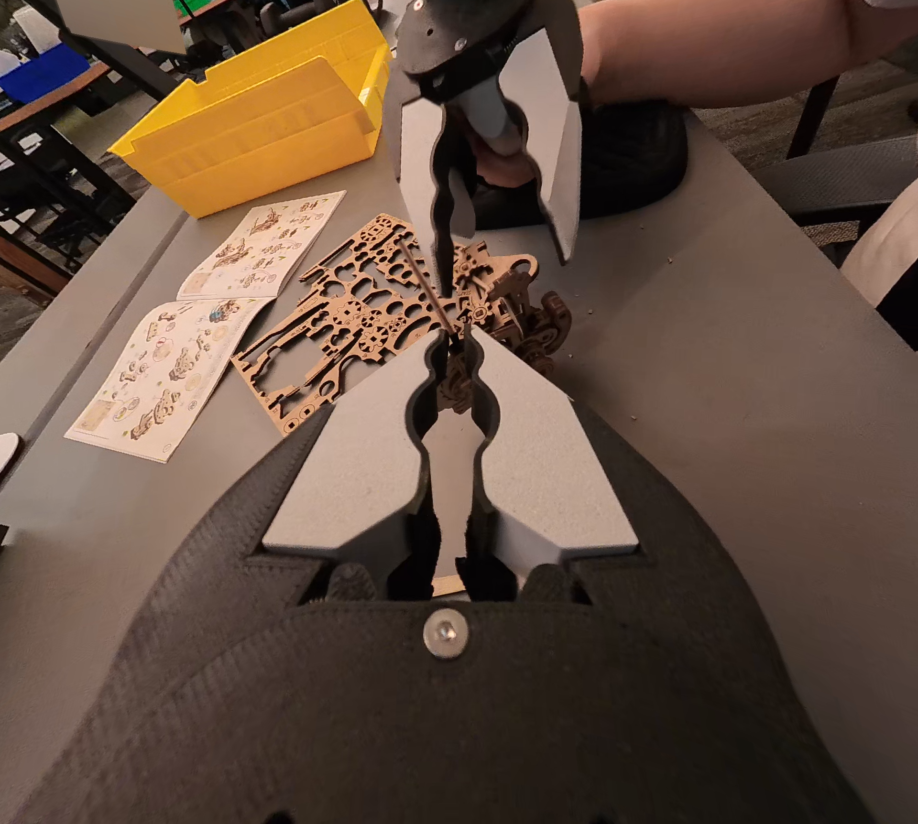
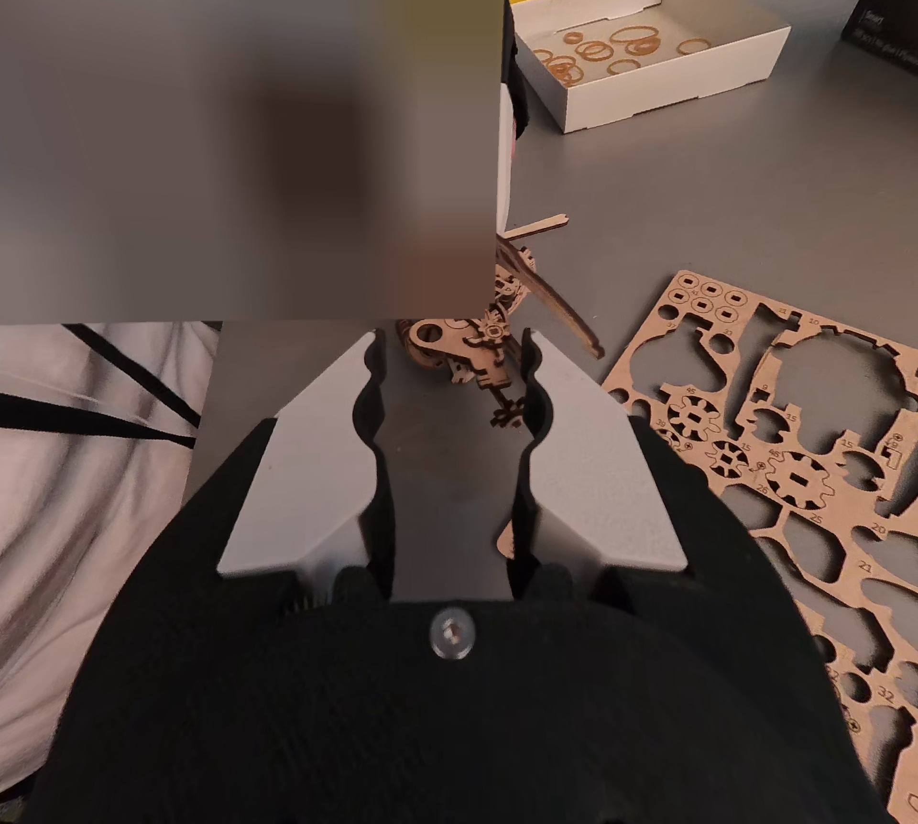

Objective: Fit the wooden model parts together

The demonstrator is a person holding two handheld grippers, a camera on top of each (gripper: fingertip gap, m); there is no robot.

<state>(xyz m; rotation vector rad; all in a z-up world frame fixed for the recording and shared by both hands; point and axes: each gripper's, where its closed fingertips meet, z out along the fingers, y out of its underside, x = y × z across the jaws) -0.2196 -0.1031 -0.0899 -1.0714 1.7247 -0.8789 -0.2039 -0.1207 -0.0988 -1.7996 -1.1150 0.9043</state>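
Observation:
A partly built wooden model (image 1: 511, 303) stands on the grey table (image 1: 695, 403). My left gripper (image 1: 454, 339) is shut on a thin wooden stick (image 1: 427, 288) at the model's near side; the stick slants up and away to the left. My right gripper (image 1: 504, 274) comes down from above, open and empty, with one finger on each side of the model's top. In the right wrist view the right gripper (image 2: 452, 338) is open with the model (image 2: 462, 353) at its tips and a small gear (image 2: 506, 414) near the right finger. A blurred patch hides the left gripper there.
A punched wooden parts sheet (image 1: 347, 328) (image 2: 770, 452) lies beside the model. An open instruction booklet (image 1: 198, 328) and a yellow bin (image 1: 263, 120) lie to the left. A white box of rubber bands (image 2: 646, 55) and a black box (image 2: 889, 5) stand behind. A person's arm (image 1: 720, 30) reaches in. Less than 4 cm separates the two grippers' tips.

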